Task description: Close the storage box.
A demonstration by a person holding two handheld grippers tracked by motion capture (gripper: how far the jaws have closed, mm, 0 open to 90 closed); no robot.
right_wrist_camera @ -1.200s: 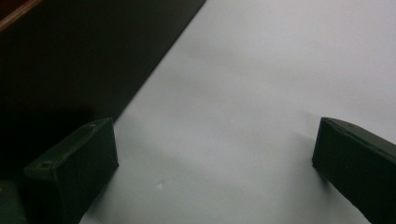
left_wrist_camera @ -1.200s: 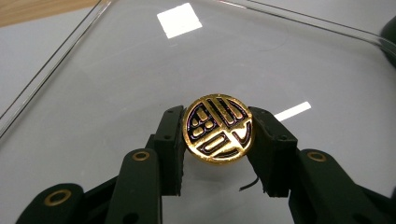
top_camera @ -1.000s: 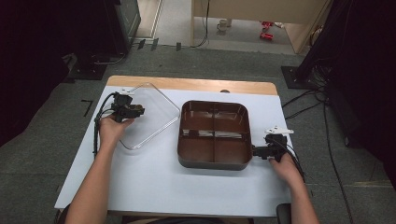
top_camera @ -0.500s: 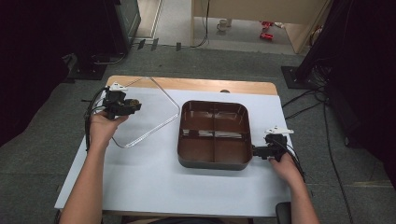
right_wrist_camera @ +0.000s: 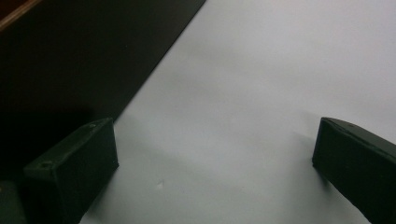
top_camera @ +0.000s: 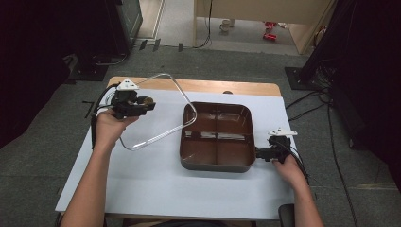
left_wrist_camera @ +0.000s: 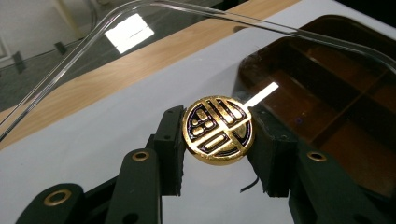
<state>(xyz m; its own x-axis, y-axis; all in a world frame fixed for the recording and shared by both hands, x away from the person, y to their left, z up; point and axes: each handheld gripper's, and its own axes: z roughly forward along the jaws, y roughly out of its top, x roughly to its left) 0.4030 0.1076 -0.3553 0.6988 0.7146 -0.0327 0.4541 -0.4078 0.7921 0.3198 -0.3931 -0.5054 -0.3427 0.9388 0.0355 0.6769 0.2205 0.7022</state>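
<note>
On the white surface point(top_camera: 156, 184) stands a brown tray point(top_camera: 217, 136) divided in four compartments, and all four look empty. The left tongs point(top_camera: 144, 105) pinch a round gold knob point(left_wrist_camera: 218, 129) of a clear lid point(top_camera: 163, 111). The lid is tilted, and one corner of it reaches over the left rim of the tray. The right tongs point(top_camera: 261, 153) are spread apart and hold nothing; they rest low on the surface, just beside the right wall of the tray.
</note>
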